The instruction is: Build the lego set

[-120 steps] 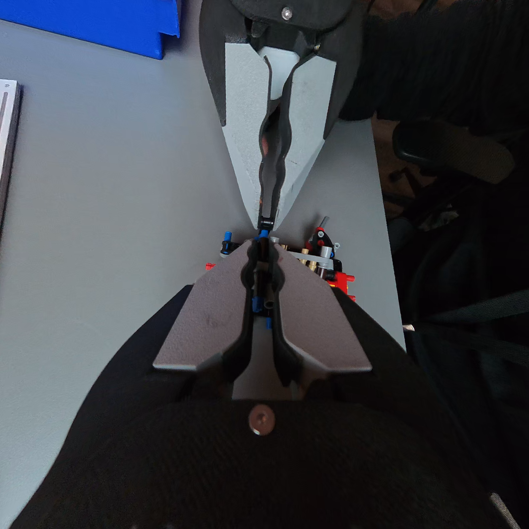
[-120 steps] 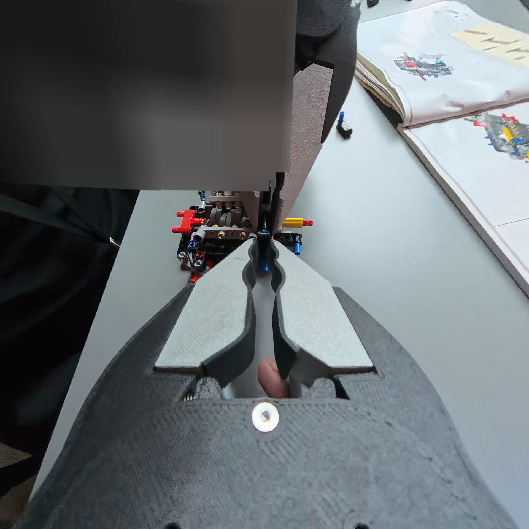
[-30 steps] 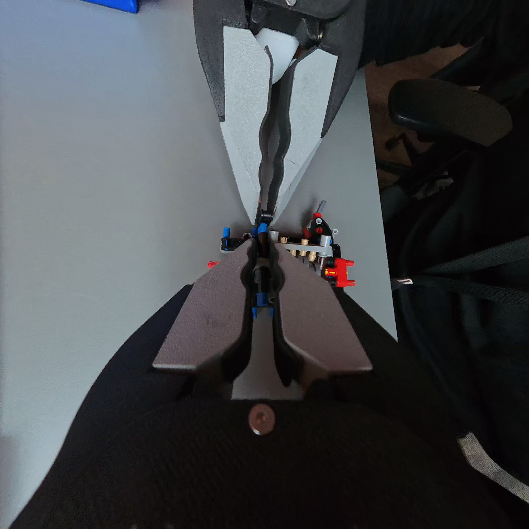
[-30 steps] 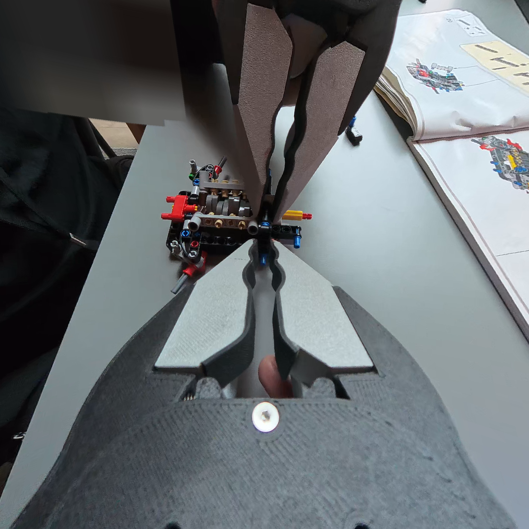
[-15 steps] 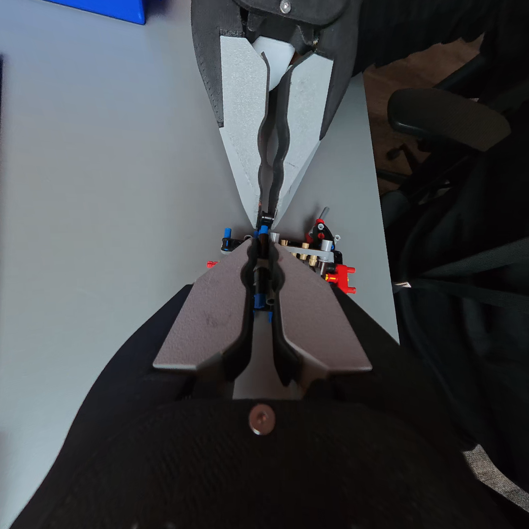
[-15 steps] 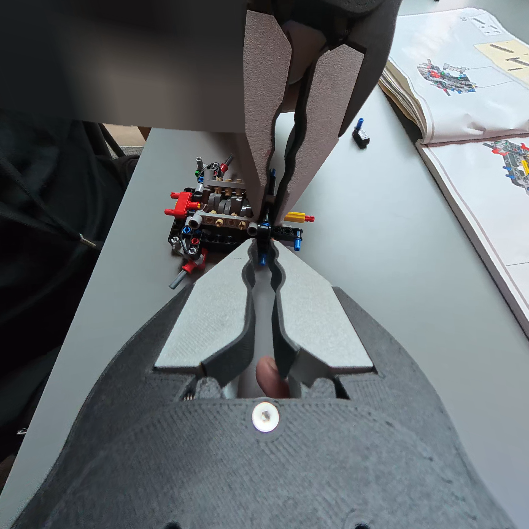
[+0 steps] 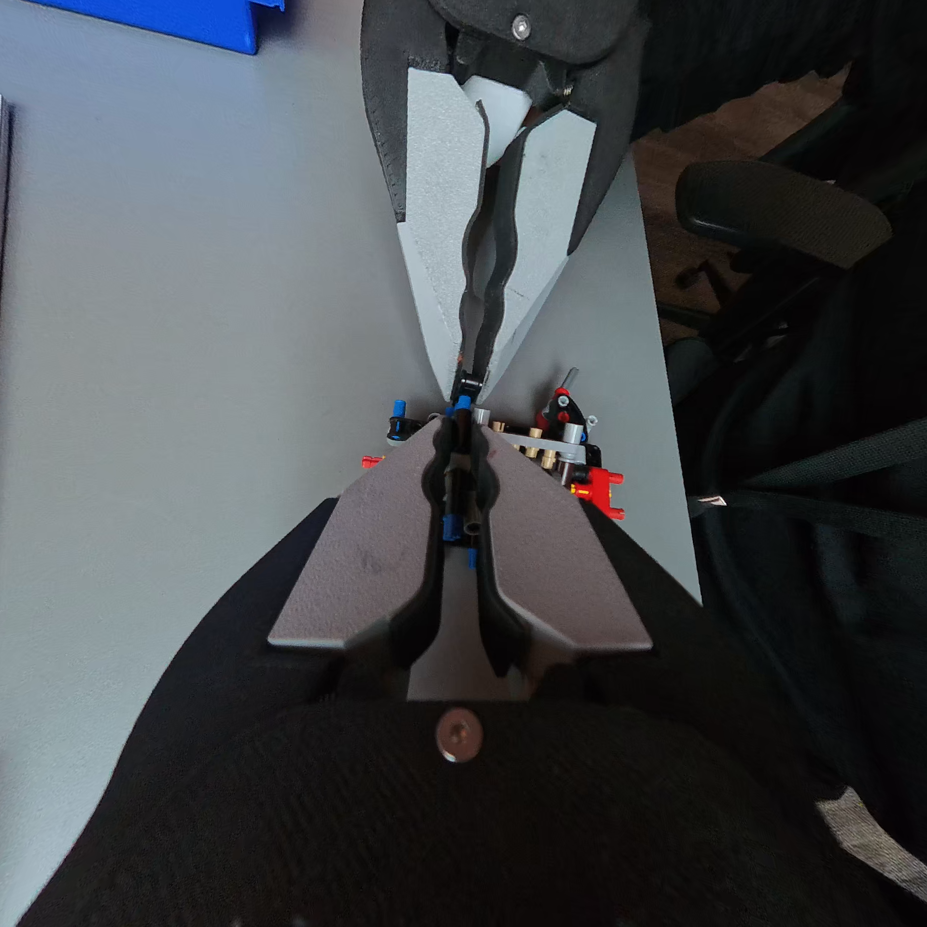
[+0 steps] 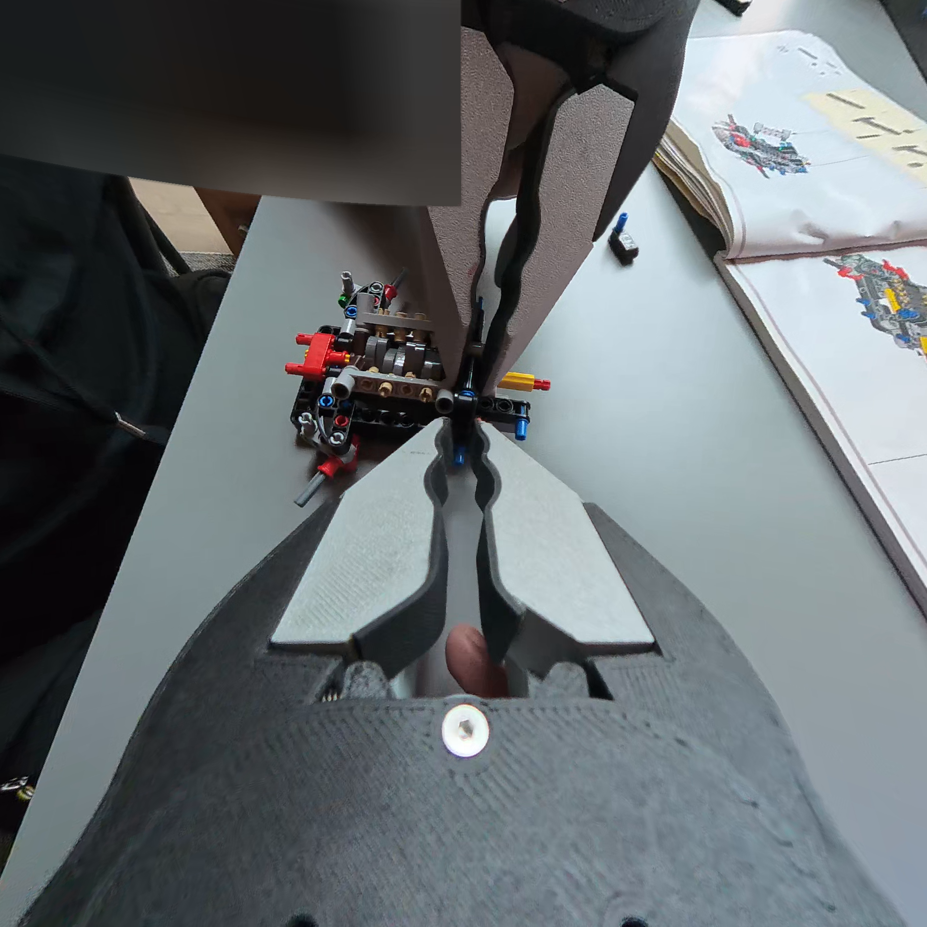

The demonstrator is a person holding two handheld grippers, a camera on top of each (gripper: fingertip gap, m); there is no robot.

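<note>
The partly built lego model (image 8: 386, 371), black, grey and red, rests on the grey table (image 8: 652, 451) near its edge; it also shows in the left wrist view (image 7: 552, 446). My left gripper (image 7: 459, 426) is shut on the black end of the model. In the right wrist view it (image 8: 474, 389) comes down from above. My right gripper (image 8: 461, 426) is shut on a small black connector with a blue pin (image 8: 464, 401), held against that same end of the model. In the left wrist view the right gripper (image 7: 466, 389) meets the left one tip to tip.
An open instruction booklet (image 8: 827, 175) lies to the right. A loose black piece with a blue pin (image 8: 623, 241) lies beside it. A blue bin (image 7: 150, 20) stands at the far left. The table edge and a chair armrest (image 7: 777, 215) are close to the model. The grippers are tip to tip, or close to it.
Both grippers stay shut and keep meeting at the same end of the model. Only small shifts and tilts of the grippers show.
</note>
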